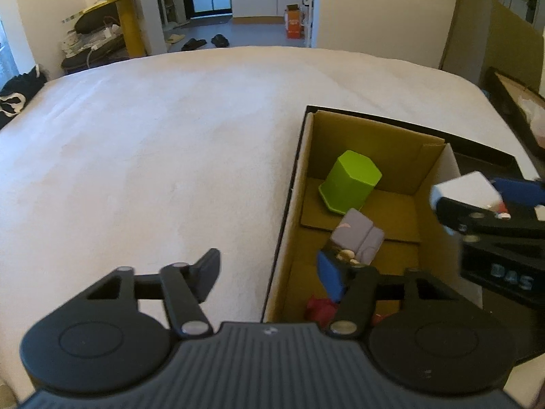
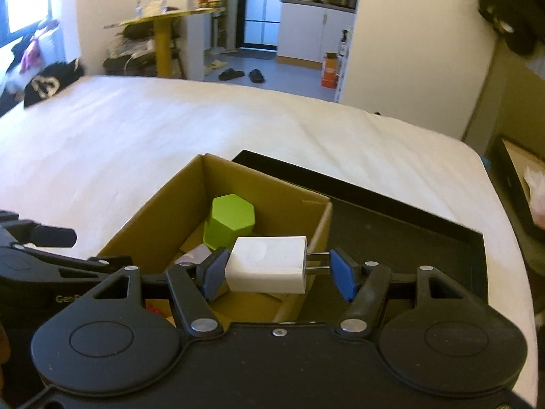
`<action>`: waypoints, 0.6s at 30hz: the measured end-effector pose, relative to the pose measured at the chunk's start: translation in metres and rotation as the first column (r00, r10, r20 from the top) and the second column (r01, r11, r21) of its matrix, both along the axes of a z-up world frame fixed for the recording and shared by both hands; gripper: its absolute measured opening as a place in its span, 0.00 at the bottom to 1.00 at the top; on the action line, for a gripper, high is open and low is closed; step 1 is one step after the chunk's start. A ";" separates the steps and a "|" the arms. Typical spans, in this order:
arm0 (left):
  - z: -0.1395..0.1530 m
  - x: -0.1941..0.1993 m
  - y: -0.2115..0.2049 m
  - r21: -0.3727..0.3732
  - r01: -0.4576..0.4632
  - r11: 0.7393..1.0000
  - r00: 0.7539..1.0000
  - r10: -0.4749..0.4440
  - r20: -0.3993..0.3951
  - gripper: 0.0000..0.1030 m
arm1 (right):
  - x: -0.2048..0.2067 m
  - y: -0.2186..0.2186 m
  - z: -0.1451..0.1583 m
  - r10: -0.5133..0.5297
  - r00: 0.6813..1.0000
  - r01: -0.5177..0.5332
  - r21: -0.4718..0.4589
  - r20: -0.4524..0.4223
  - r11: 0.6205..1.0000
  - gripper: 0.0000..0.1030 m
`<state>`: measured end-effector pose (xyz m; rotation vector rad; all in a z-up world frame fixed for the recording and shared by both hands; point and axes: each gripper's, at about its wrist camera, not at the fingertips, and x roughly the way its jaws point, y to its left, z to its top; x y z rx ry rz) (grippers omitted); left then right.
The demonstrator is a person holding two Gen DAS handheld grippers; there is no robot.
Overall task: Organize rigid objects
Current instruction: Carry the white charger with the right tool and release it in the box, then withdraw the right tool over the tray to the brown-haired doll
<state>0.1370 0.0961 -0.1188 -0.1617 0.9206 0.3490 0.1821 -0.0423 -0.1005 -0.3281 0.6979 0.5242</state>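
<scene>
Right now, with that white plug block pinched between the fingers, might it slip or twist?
The white charger looks rigid, so it probably won't bend. One pad presses its smooth flat end, the other its thin metal prongs, so it may pivot. It looks small and likely light.

A red thing (image 1: 320, 308) at the near end of the box (image 1: 374, 136) is mostly hidden behind the left gripper's finger (image 1: 354, 293), so its shape is unclear. A grey block (image 1: 361, 237) is partly covered by that finger's blue pad. In the left wrist view, the right gripper (image 1: 477, 201) is cut off by the right edge and blurred. Small print on its body cannot be read. A tray (image 2: 408, 218) beside the box is partly hidden. Jars on the far table (image 2: 163, 17) are blurred.
</scene>
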 end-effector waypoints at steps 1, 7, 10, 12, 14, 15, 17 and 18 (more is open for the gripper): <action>-0.001 -0.001 -0.001 -0.003 0.009 1.000 1.000 -0.009 0.005 0.47 | 0.000 0.003 -0.002 0.009 1.000 -0.009 -0.014 0.007 1.000 0.61; -0.005 0.000 0.000 -0.032 0.025 0.999 1.000 -0.025 0.011 0.12 | 0.002 0.015 -0.010 0.072 0.996 -0.068 -0.081 0.047 0.994 0.61; -0.007 0.001 0.002 -0.047 0.023 0.999 1.000 -0.023 0.001 0.09 | 0.003 0.021 -0.014 0.102 0.993 -0.094 -0.125 0.062 0.988 0.62; -0.007 0.001 0.000 -0.041 0.025 0.999 1.000 -0.025 0.002 0.09 | 0.001 0.024 -0.015 0.126 0.989 -0.115 -0.142 0.071 0.983 0.64; -0.007 0.001 -0.002 -0.038 0.036 0.999 0.999 -0.036 0.007 0.09 | -0.004 0.025 -0.013 0.137 0.984 -0.117 -0.170 0.112 0.979 0.67; -0.006 0.001 -0.004 -0.025 0.035 0.999 0.999 -0.035 0.006 0.09 | -0.007 0.025 -0.012 0.138 0.983 -0.115 -0.176 0.124 0.978 0.68; -0.007 0.001 -0.002 -0.030 0.034 0.999 0.999 -0.034 0.004 0.09 | -0.010 0.021 -0.010 0.130 0.985 -0.110 -0.164 0.115 0.980 0.68; -0.007 0.001 -0.002 -0.033 0.033 0.999 0.999 -0.032 0.005 0.09 | -0.010 0.019 -0.009 0.124 0.986 -0.107 -0.156 0.108 0.982 0.68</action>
